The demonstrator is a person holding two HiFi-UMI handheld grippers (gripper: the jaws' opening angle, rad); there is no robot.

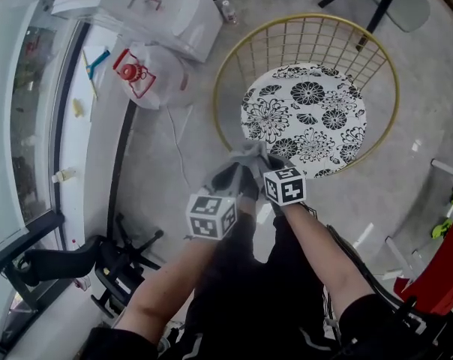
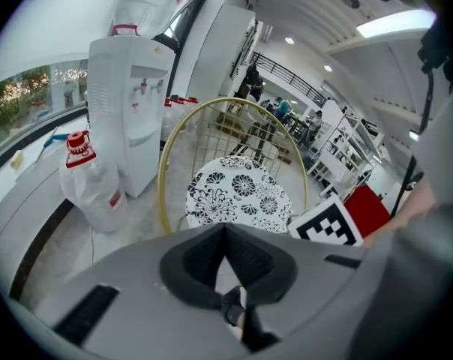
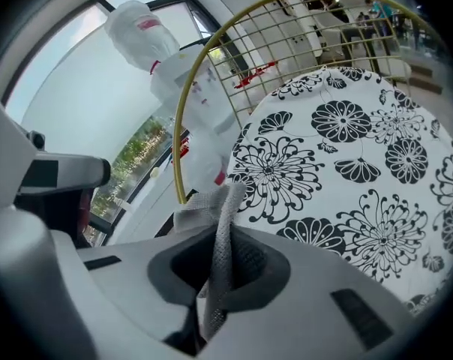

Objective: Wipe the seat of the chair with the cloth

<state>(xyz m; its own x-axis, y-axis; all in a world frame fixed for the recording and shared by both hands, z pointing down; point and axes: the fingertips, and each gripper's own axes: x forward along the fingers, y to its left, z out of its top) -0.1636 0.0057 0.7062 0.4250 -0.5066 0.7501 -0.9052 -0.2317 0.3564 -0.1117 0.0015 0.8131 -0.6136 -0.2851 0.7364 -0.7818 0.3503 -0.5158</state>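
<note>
Head view showed both arms reaching down to a round chair [image 1: 225, 66] with a gold wire frame and a black-and-white floral seat [image 1: 305, 118]; left tongs [image 1: 228, 177] and right tongs [image 1: 265, 163] sat close together at the chair's near rim, with the grey cloth [image 1: 245, 156] bunched between them just beside the seat's near edge. Could not tell if the cloth touched the seat. Right gripper view had the right tongs clamped on a fold of the cloth, which stood up between the pads with the floral seat just beyond. Left gripper view had the left tongs pressed together at the tips with no cloth seen between them. A clear water jug [image 1: 148, 73] with a red cap stood on the floor left of the chair, near a white water dispenser [image 2: 125, 103]
</note>
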